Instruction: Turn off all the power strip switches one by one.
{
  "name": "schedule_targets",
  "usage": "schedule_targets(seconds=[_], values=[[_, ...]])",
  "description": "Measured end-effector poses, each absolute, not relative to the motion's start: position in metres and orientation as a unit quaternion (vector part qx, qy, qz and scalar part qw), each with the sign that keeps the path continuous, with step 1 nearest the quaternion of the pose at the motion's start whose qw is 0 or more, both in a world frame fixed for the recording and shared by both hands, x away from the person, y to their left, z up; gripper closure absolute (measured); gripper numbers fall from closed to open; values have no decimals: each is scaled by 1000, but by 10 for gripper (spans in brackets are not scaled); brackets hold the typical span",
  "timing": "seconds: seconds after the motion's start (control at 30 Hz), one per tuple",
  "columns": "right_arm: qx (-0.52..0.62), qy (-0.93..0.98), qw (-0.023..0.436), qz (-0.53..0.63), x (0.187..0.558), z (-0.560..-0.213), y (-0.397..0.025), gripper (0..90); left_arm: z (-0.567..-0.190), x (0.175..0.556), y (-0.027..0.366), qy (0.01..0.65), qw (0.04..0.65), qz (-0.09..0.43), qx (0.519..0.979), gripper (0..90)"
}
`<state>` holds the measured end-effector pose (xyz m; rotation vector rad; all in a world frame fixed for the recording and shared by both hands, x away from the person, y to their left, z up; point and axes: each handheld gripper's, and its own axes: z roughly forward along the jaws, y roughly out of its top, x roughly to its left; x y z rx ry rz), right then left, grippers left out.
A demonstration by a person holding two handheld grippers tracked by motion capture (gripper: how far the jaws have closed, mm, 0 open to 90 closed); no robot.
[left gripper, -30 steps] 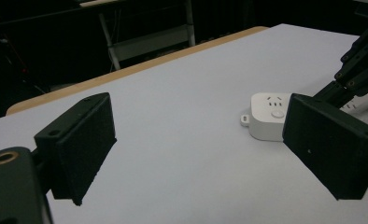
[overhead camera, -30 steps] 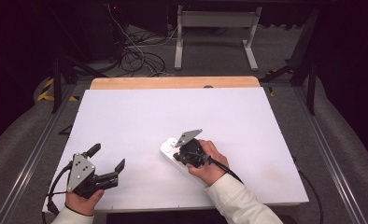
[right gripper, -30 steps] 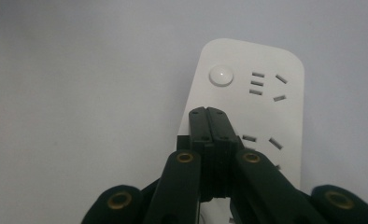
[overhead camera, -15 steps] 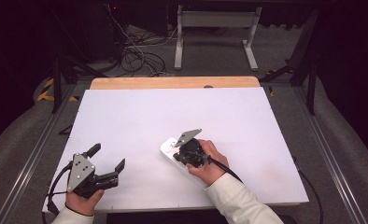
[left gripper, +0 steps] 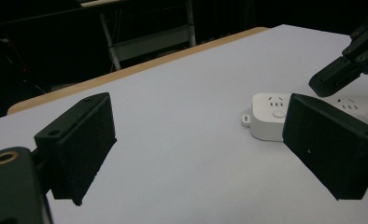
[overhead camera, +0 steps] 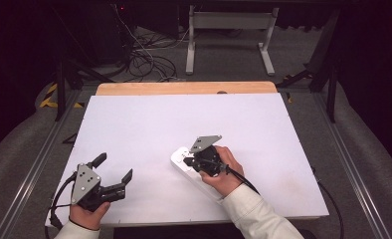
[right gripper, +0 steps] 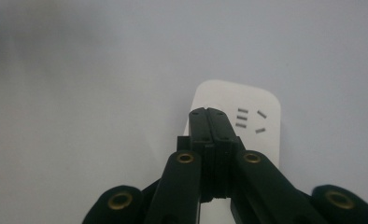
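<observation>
A white power strip (overhead camera: 179, 158) lies on the white table (overhead camera: 184, 114), right of centre near the front. My right gripper (overhead camera: 186, 161) is shut, jaws pressed flat together with nothing between them, and its tip sits over the strip's end by the socket holes (right gripper: 250, 119). In the right gripper view, the gripper (right gripper: 211, 115) covers part of the strip (right gripper: 266, 140). My left gripper (overhead camera: 114, 168) rests at the front left, wide open and holding nothing. In the left gripper view, the strip (left gripper: 268, 119) with its round button shows between the left gripper's (left gripper: 196, 140) jaws, farther off, and the right gripper (left gripper: 343, 67) reaches in above it.
The table's wooden far edge (overhead camera: 184, 88) borders a dark floor with tangled cables (overhead camera: 144, 59) and a grey metal stand (overhead camera: 229, 35). Each gripper's own cable trails off the table's front edge.
</observation>
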<state>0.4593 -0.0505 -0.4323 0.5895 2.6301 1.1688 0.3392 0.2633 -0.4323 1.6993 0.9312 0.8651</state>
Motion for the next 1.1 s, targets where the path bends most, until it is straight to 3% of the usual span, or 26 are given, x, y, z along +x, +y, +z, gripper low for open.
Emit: schedule_targets(seconds=[0.57, 1.1], values=[[194, 890, 92, 402, 469, -420, -42, 900, -432, 339, 264, 382, 487, 358, 700, 101], [202, 901, 73, 376, 489, -441, -25, 900, -433, 340, 264, 384, 487, 357, 698, 102]])
